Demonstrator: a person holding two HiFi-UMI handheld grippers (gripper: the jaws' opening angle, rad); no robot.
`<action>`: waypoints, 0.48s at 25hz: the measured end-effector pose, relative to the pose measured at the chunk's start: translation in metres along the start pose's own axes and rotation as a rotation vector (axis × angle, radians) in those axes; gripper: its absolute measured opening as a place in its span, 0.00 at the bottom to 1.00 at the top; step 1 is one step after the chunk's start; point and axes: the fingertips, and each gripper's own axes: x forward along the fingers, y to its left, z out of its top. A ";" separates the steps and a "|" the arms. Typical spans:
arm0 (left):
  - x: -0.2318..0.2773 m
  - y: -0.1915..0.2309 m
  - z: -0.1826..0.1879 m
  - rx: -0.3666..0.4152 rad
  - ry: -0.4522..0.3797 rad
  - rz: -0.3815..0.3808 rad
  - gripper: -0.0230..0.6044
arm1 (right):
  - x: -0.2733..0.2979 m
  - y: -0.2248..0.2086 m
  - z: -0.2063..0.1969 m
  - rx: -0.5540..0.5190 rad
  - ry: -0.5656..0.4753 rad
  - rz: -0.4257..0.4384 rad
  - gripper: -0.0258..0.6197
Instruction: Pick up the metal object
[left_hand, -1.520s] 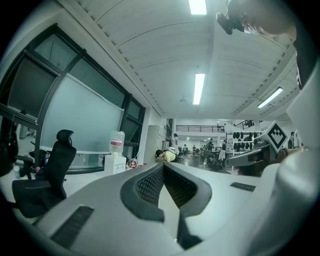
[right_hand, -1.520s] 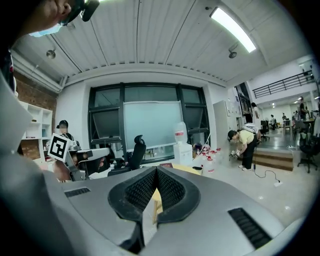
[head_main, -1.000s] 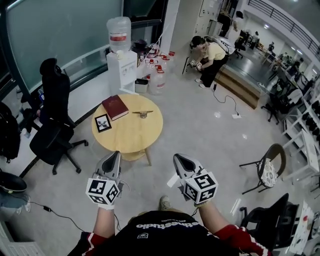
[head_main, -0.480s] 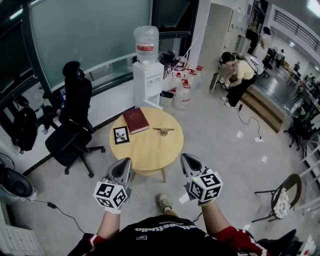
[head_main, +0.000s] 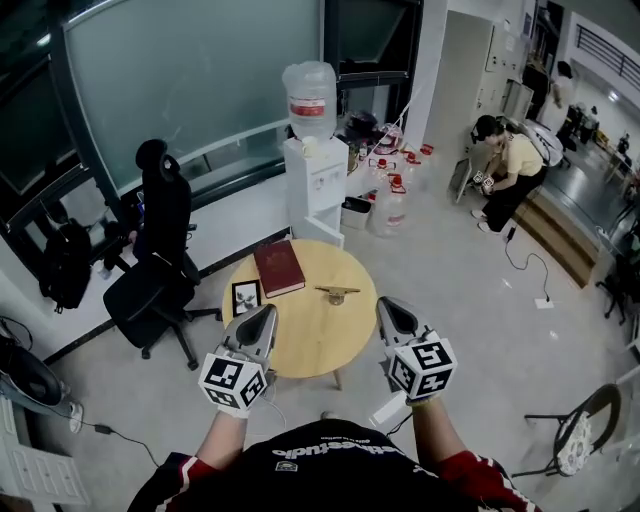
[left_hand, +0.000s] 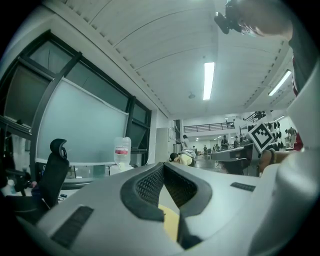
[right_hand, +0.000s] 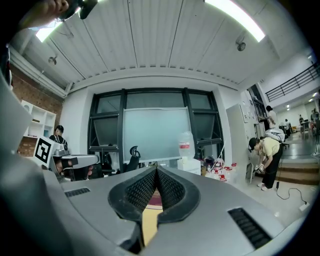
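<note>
Both grippers have closed on the table since the earlier frames: it sat well ahead of the tips then, and now the left gripper and right gripper hang over its near rim.

Fingers: both pairs pinched tip to tip, nothing held. Their own views show only yellow tabletop through the gap behind the pads.

The metal object lies flat on the round table, ahead of the tips and btwn the two grippers, nearer the right one and a bit to its left. A red book lies beyond the left tips, w/ a small picture frame just ahead of them.

Step in hand, as I read it: approach, prob. w/ the right gripper.
- Open the jaws before getting there, not over the obj.
- Both grippers point about level and the obj is low, so tip the fingers down and come in from above.
- Straddle its narrow width and get the pads close to the wood before closing.
- Metal may slip, so squeeze square and lift straight.
- Keep the left gripper clear of frame and book.
</note>
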 end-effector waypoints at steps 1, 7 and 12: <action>0.010 0.001 -0.002 -0.004 0.003 0.000 0.06 | 0.005 -0.007 -0.001 -0.002 -0.001 0.001 0.08; 0.049 -0.003 -0.005 -0.002 0.012 -0.006 0.06 | 0.022 -0.034 -0.004 0.002 0.012 0.024 0.08; 0.063 0.002 -0.010 -0.007 0.021 0.002 0.06 | 0.034 -0.036 -0.009 0.006 0.026 0.064 0.14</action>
